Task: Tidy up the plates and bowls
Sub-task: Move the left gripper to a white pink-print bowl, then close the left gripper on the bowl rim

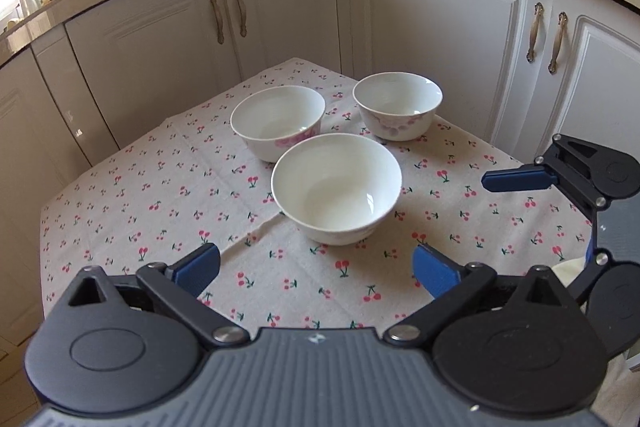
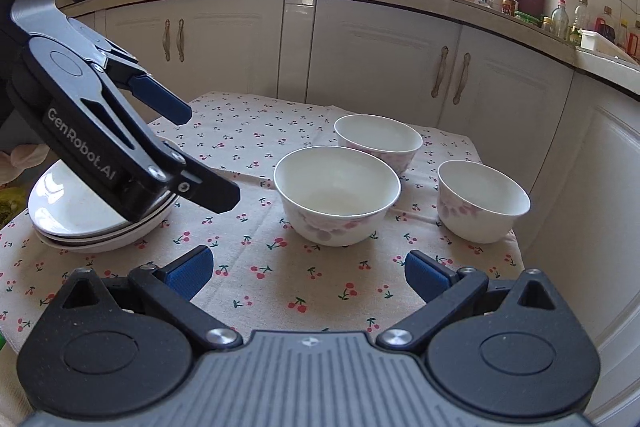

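Three bowls on the cherry cloth, both grippers wide and holding nothing.

The left gripper [image 1: 316, 267] hangs with its jaws spread wide and empty; the nearest bowl [image 1: 336, 187] sits just ahead of them, centred on the gap, with a second bowl [image 1: 278, 123] beyond it to the left and a third bowl [image 1: 398, 111] beyond to the right, all upright and apart on the tablecloth [image 1: 160, 195]. The right gripper [image 2: 306, 273] is likewise wide and empty, the nearest bowl straight ahead of its jaws. A stack of plates [image 2: 80, 223] lies off to the left of those jaws, partly hidden behind the left gripper.
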